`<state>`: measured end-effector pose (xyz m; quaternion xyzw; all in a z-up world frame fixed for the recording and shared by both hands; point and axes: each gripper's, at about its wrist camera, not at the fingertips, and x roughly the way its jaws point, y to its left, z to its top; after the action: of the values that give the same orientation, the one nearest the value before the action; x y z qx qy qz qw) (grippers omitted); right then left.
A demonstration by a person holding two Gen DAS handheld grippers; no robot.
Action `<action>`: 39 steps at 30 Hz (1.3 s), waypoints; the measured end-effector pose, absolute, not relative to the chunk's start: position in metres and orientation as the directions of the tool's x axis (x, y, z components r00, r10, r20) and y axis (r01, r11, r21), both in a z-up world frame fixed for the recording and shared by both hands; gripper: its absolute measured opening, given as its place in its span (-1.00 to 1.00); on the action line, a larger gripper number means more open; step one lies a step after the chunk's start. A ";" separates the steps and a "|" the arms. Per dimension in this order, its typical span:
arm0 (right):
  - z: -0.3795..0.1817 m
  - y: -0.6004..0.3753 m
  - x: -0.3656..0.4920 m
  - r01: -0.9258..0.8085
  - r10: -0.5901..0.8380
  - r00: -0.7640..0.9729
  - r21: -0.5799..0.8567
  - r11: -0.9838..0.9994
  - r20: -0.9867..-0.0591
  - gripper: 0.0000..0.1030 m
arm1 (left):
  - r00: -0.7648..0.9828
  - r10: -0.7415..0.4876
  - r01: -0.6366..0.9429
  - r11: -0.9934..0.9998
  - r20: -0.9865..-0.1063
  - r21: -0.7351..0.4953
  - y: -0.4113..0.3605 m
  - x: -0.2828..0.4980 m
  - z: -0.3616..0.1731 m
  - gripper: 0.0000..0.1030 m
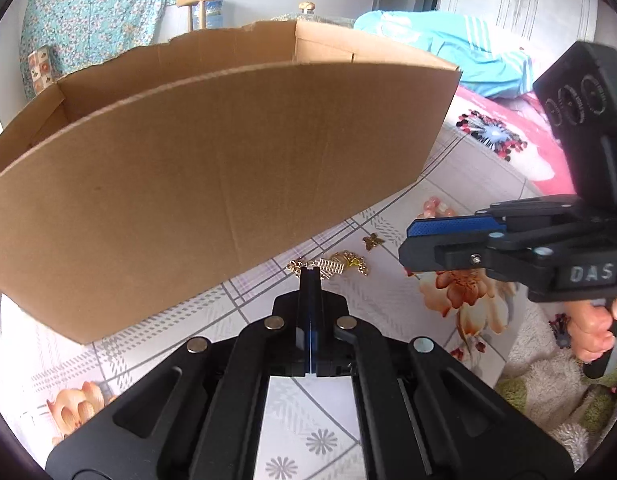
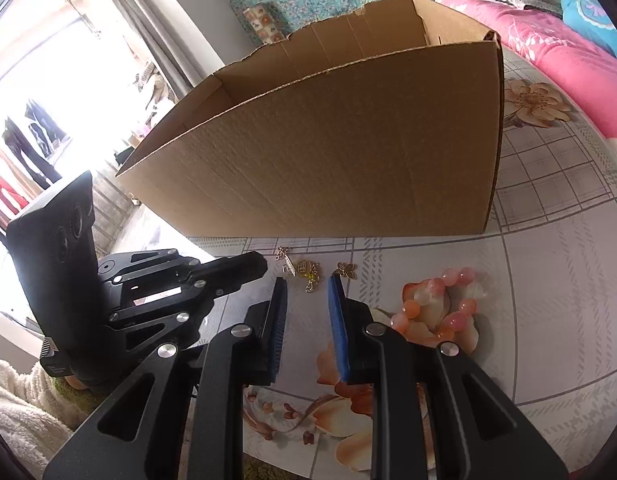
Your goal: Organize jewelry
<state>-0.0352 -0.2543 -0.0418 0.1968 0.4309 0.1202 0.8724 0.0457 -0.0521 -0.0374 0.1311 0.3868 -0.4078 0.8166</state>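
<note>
An open cardboard box [image 1: 212, 184] stands on the floral tablecloth; it also shows in the right wrist view [image 2: 340, 160]. In front of it lie gold charms [image 1: 340, 266], a gold flower charm [image 1: 373, 241] and a pink bead bracelet [image 2: 436, 304]. My left gripper [image 1: 309, 274] is shut, its tips right at the gold charms; whether it pinches one I cannot tell. My right gripper [image 2: 308, 292] is open and empty, just short of the gold charms [image 2: 304, 272] and the flower charm [image 2: 346, 270]. The left gripper [image 2: 244, 268] shows beside them.
The tablecloth [image 2: 548, 280] has grid and flower prints. A pink quilt [image 2: 556, 44] and turquoise clothing [image 1: 460, 52] lie at the back right. A fluffy white sleeve [image 2: 24, 400] is at the lower left.
</note>
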 end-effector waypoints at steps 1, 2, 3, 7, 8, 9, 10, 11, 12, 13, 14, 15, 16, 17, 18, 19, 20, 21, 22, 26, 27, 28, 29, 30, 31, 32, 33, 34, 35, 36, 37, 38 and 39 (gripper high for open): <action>-0.041 -0.254 -0.035 -0.039 0.379 0.600 0.447 0.893 -0.704 -0.59 | 0.371 -0.568 0.763 0.637 -0.735 -0.107 -0.049 0.044 -0.035 -1.00; -0.041 -0.254 -0.036 -0.039 0.380 0.601 0.449 0.893 -0.703 -0.59 | 0.375 -0.569 0.759 0.641 -0.732 -0.109 -0.047 0.043 -0.033 -1.00; -0.040 -0.252 -0.035 -0.042 0.383 0.601 0.450 0.892 -0.702 -0.59 | 0.378 -0.568 0.758 0.644 -0.731 -0.108 -0.044 0.043 -0.032 -1.00; -0.037 -0.248 -0.033 -0.067 0.386 0.608 0.440 0.896 -0.694 -0.58 | 0.410 -0.520 0.742 0.668 -0.749 -0.058 -0.045 0.042 -0.033 -1.00; -0.036 -0.247 -0.033 -0.078 0.387 0.611 0.433 0.898 -0.691 -0.58 | 0.420 -0.505 0.736 0.676 -0.754 -0.043 -0.045 0.042 -0.034 -1.00; -0.035 -0.244 -0.031 -0.093 0.386 0.616 0.423 0.901 -0.687 -0.58 | 0.424 -0.495 0.730 0.683 -0.758 -0.037 -0.045 0.043 -0.034 -1.00; -0.034 -0.241 -0.030 -0.110 0.385 0.620 0.411 0.905 -0.683 -0.58 | 0.428 -0.487 0.725 0.688 -0.761 -0.034 -0.044 0.043 -0.034 -1.00; -0.033 -0.238 -0.028 -0.121 0.381 0.621 0.396 0.910 -0.685 -0.58 | 0.433 -0.480 0.720 0.693 -0.763 -0.027 -0.044 0.043 -0.034 -1.00; -0.033 -0.234 -0.026 -0.131 0.375 0.620 0.380 0.916 -0.689 -0.58 | 0.438 -0.475 0.718 0.696 -0.763 -0.022 -0.043 0.042 -0.035 -1.00; -0.034 -0.231 -0.023 -0.141 0.370 0.616 0.365 0.920 -0.695 -0.59 | 0.443 -0.472 0.716 0.698 -0.762 -0.017 -0.043 0.042 -0.035 -1.00; -0.035 -0.228 -0.021 -0.146 0.360 0.614 0.348 0.926 -0.702 -0.59 | 0.447 -0.469 0.715 0.699 -0.762 -0.011 -0.043 0.041 -0.036 -1.00; -0.035 -0.225 -0.019 -0.151 0.348 0.611 0.326 0.933 -0.711 -0.59 | 0.452 -0.464 0.714 0.700 -0.761 -0.002 -0.044 0.039 -0.036 -1.00; -0.036 -0.221 -0.017 -0.156 0.334 0.608 0.304 0.940 -0.720 -0.59 | 0.455 -0.462 0.714 0.700 -0.761 0.003 -0.041 0.039 -0.038 -1.00; -0.037 -0.218 -0.015 -0.161 0.320 0.604 0.281 0.946 -0.730 -0.59 | 0.456 -0.460 0.715 0.699 -0.762 0.006 -0.040 0.038 -0.039 -1.00; -0.038 -0.216 -0.013 -0.166 0.308 0.602 0.262 0.951 -0.737 -0.59 | 0.454 -0.458 0.715 0.699 -0.764 0.006 -0.039 0.037 -0.040 -1.00; -0.039 -0.213 -0.012 -0.172 0.298 0.598 0.244 0.954 -0.744 -0.60 | 0.452 -0.458 0.715 0.699 -0.766 0.004 -0.038 0.037 -0.041 -1.00; -0.040 -0.210 -0.011 -0.176 0.287 0.595 0.226 0.958 -0.751 -0.62 | 0.450 -0.456 0.715 0.699 -0.768 0.003 -0.037 0.037 -0.042 -1.00; -0.042 -0.207 -0.011 -0.179 0.272 0.593 0.206 0.962 -0.758 -0.66 | 0.448 -0.456 0.715 0.700 -0.769 0.002 -0.037 0.037 -0.044 -1.00; -0.043 -0.206 -0.010 -0.182 0.255 0.592 0.181 0.966 -0.765 -0.70 | 0.445 -0.455 0.715 0.700 -0.772 -0.001 -0.036 0.037 -0.045 -1.00; -0.046 -0.197 -0.009 -0.200 0.207 0.595 0.106 0.974 -0.777 -0.81 | 0.444 -0.459 0.714 0.700 -0.770 -0.006 -0.032 0.036 -0.046 -1.00; -0.046 -0.196 -0.009 -0.203 0.200 0.596 0.095 0.975 -0.777 -0.86 | 0.444 -0.460 0.713 0.701 -0.769 -0.008 -0.031 0.037 -0.046 -1.00; -0.046 -0.195 -0.010 -0.208 0.199 0.595 0.090 0.974 -0.779 -0.89 | 0.446 -0.459 0.710 0.704 -0.768 -0.009 -0.030 0.037 -0.046 -1.00; -0.046 -0.195 -0.010 -0.211 0.202 0.594 0.091 0.973 -0.779 -0.90 | 0.447 -0.460 0.708 0.706 -0.768 -0.011 -0.029 0.037 -0.047 -1.00; -0.045 -0.194 -0.011 -0.214 0.206 0.595 0.094 0.972 -0.777 -0.91 | 0.448 -0.459 0.705 0.709 -0.767 -0.012 -0.029 0.037 -0.047 -1.00; -0.044 -0.194 -0.012 -0.216 0.207 0.596 0.093 0.972 -0.776 -0.91 | 0.451 -0.458 0.701 0.713 -0.766 -0.015 -0.028 0.036 -0.047 -1.00; -0.043 -0.191 -0.013 -0.218 0.209 0.599 0.094 0.971 -0.773 -0.92 | 0.451 -0.460 0.698 0.716 -0.765 -0.019 -0.026 0.036 -0.047 -1.00; -0.041 -0.189 -0.014 -0.221 0.216 0.601 0.099 0.970 -0.770 -0.92 | 0.452 -0.460 0.695 0.719 -0.764 -0.021 -0.025 0.036 -0.047 -1.00; -0.039 -0.188 -0.015 -0.222 0.220 0.603 0.103 0.970 -0.767 -0.92 | 0.454 -0.460 0.691 0.722 -0.763 -0.024 -0.023 0.036 -0.047 -1.00; -0.036 -0.188 -0.016 -0.222 0.222 0.607 0.106 0.969 -0.763 -0.92 | 0.454 -0.462 0.688 0.725 -0.762 -0.029 -0.022 0.035 -0.047 -1.00; -0.034 -0.189 -0.017 -0.223 0.230 0.610 0.114 0.968 -0.758 -0.92 | 0.454 -0.463 0.686 0.727 -0.761 -0.033 -0.020 0.035 -0.047 -1.00; -0.032 -0.190 -0.018 -0.222 0.238 0.612 0.125 0.967 -0.755 -0.92 | 0.455 -0.463 0.684 0.728 -0.761 -0.034 -0.018 0.034 -0.047 -1.00; -0.028 -0.191 -0.019 -0.222 0.248 0.614 0.138 0.965 -0.749 -0.92 | 0.454 -0.465 0.683 0.729 -0.760 -0.039 -0.016 0.033 -0.047 -1.00; -0.025 -0.193 -0.020 -0.222 0.267 0.615 0.163 0.961 -0.742 -0.92 | 0.451 -0.469 0.684 0.729 -0.759 -0.044 -0.014 0.032 -0.047 -1.00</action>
<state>-0.0197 -0.1926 -0.0248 0.0273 0.4171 0.1360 0.8982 0.0325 -0.0142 -0.0473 0.1354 0.3963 -0.3426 0.8410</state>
